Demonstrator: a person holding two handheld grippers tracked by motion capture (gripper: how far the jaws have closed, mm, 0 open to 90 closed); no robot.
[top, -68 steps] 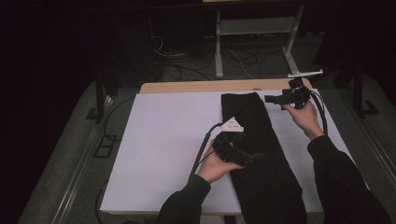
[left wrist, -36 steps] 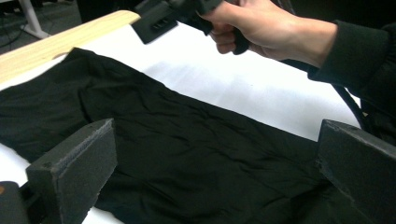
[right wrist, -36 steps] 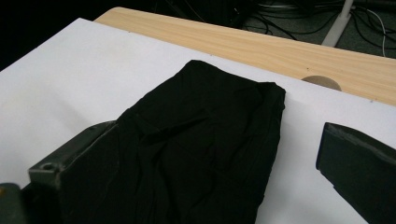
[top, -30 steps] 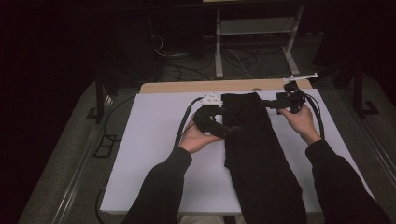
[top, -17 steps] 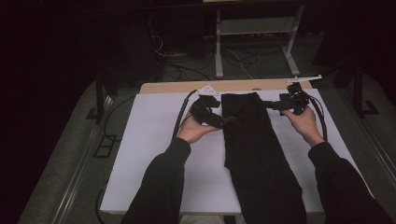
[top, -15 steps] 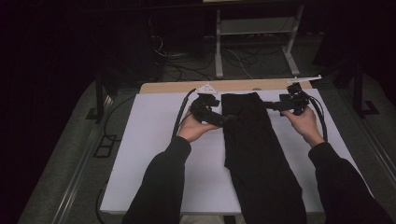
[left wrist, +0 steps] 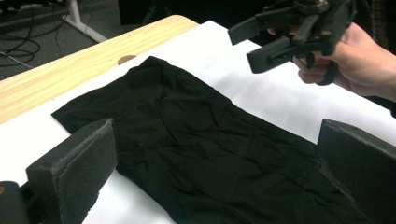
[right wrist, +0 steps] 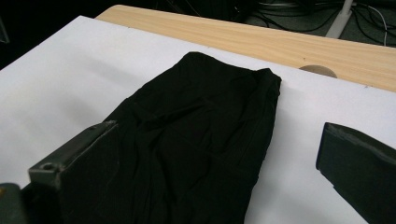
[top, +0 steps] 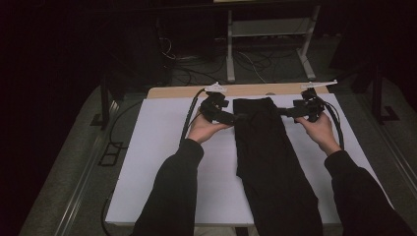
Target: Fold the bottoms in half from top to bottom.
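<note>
A black garment point(top: 268, 157) lies folded into a long strip on the white sheet point(top: 157, 157), its far end toward the table's back. My left gripper point(top: 240, 118) is at the left edge of that far end, jaws open. My right gripper point(top: 282, 112) faces it from the right edge, also open. In the left gripper view the garment point(left wrist: 196, 140) spreads between the wide-apart jaws of my left gripper point(left wrist: 215, 177), with the right gripper point(left wrist: 243, 44) held open beyond it. In the right gripper view the garment's end point(right wrist: 196, 126) lies ahead of my right gripper point(right wrist: 219, 172).
A strip of bare wooden tabletop point(top: 177, 92) with a round hole point(right wrist: 317, 71) runs behind the sheet. Cables point(top: 189, 115) trail from both grippers. A metal stand point(top: 268, 44) and floor cables sit beyond the table in the dark.
My left gripper has gone from the garment's middle up to the left edge of its far end. The right gripper has come down slightly to the right edge.
</note>
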